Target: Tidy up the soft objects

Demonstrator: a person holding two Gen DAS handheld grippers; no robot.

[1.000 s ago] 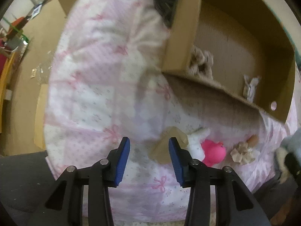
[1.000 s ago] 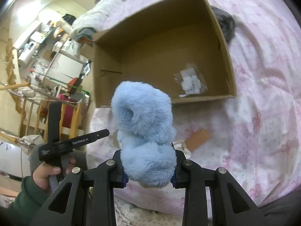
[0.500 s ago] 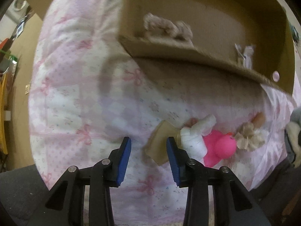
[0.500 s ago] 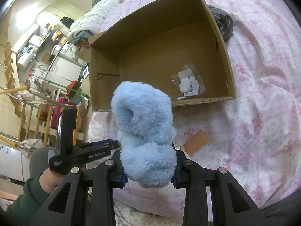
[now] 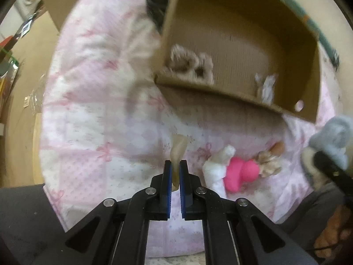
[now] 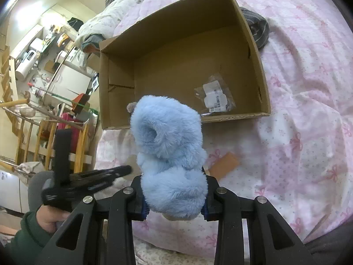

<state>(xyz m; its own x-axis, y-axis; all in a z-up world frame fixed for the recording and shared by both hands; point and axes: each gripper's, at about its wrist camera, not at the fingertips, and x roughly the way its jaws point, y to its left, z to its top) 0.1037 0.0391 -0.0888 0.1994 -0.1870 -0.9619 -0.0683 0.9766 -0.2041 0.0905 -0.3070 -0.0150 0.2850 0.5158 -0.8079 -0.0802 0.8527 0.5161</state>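
My left gripper [image 5: 175, 171] is shut on a thin tan soft piece [image 5: 178, 152] standing up between its blue pads, over the pink bedspread [image 5: 92, 114]. Right of it lie a white plush [image 5: 217, 169], a pink toy [image 5: 240, 172] and a beige frilly piece [image 5: 268, 162]. An open cardboard box [image 5: 220, 92] lies beyond, holding a beige plush [image 5: 192, 64] and a plastic packet [image 5: 265, 87]. My right gripper [image 6: 174, 201] is shut on a fluffy blue plush [image 6: 169, 154], held above the bed in front of the box [image 6: 262, 84]. The left gripper [image 6: 88, 181] shows at the right wrist view's lower left.
A dark striped garment [image 6: 257, 28] lies behind the box. A flat tan card [image 6: 225, 164] lies on the bedspread in the right wrist view. A wooden rail and cluttered room [image 6: 44, 101] lie beyond the bed's left edge. The bed edge drops to a dark surface [image 5: 19, 220].
My left gripper has shut on the tan piece, which now stands upright between the pads. My right gripper still holds the blue plush, with little movement.
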